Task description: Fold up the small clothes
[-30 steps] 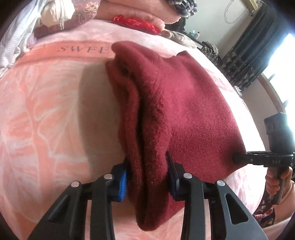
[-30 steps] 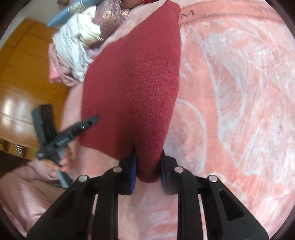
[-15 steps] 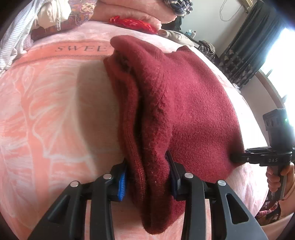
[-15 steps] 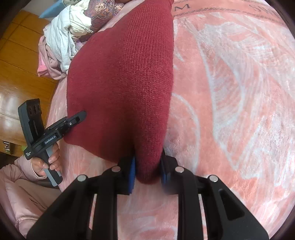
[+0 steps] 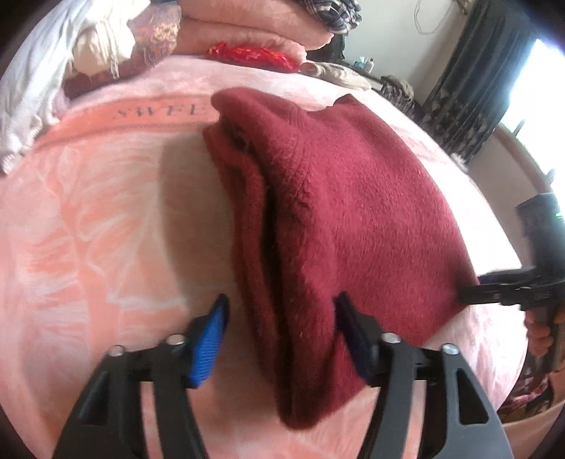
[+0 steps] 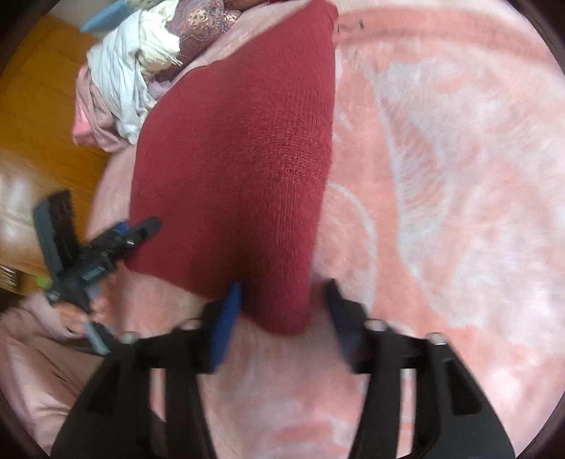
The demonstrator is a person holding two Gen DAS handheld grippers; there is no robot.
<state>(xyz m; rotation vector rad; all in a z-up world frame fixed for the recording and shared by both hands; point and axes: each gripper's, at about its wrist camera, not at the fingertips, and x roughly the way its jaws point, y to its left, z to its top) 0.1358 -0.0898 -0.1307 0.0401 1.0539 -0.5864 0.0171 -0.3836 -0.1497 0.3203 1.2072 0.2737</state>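
A dark red knitted garment (image 5: 353, 219) lies folded on a pink blanket (image 5: 106, 229); it also shows in the right wrist view (image 6: 240, 169). My left gripper (image 5: 282, 317) is open, its blue-padded jaws standing apart on either side of the garment's thick folded edge. My right gripper (image 6: 282, 303) is open too, its jaws spread around the garment's near corner. In the left wrist view the right gripper (image 5: 494, 286) shows at the garment's right corner. In the right wrist view the left gripper (image 6: 141, 229) shows at its left corner.
A heap of clothes (image 5: 88, 53) and folded pink bedding (image 5: 247, 28) lie at the blanket's far end. A wooden floor (image 6: 35, 123) lies beyond the bed's left edge. Dark curtains (image 5: 469, 88) and a bright window stand at the right.
Both grippers have opened and let go of the red garment, which now rests on the blanket. Both have drawn back slightly.
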